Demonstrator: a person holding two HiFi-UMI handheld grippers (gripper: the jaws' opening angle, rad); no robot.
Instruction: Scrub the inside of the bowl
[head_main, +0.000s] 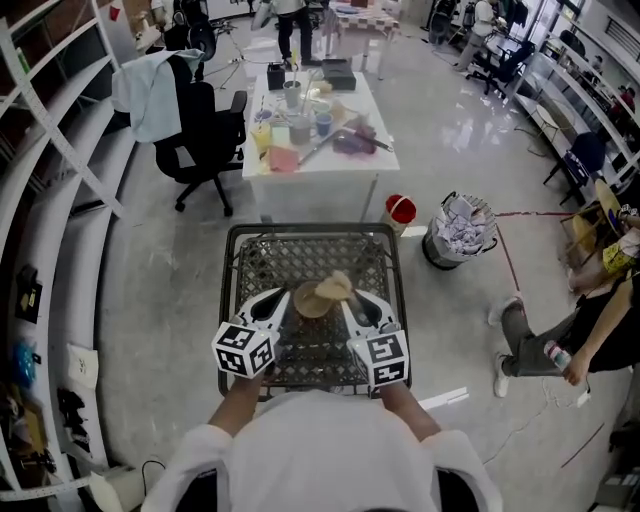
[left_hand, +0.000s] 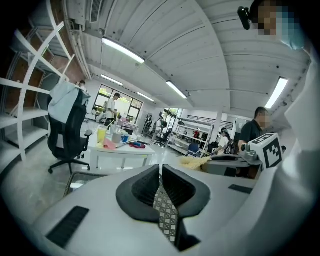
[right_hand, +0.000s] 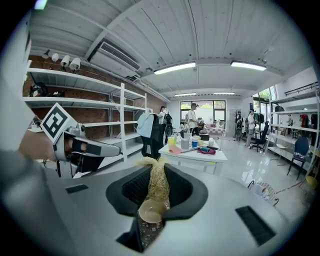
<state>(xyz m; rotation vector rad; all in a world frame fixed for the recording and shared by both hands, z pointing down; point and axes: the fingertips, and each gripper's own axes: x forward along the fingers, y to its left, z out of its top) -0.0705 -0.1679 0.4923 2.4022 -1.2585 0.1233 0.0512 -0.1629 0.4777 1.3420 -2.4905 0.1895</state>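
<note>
We hold the left gripper (left_hand: 160, 175) with its jaws pressed together on nothing, and only wire mesh shows beneath them. Our right gripper (right_hand: 157, 172) is clamped on a straw-coloured loofah scrubber (right_hand: 158, 186), whose fibres bulge out past the tips. Both grippers hang side by side above the metal mesh table (head_main: 232, 262), tips angled towards each other. The tan bowl (head_main: 311, 301) sits between the tips, under the scrubber, seemingly resting on the mesh; neither gripper has hold of it. Beyond the mesh table stands a cluttered white table (head_main: 345, 165).
</note>
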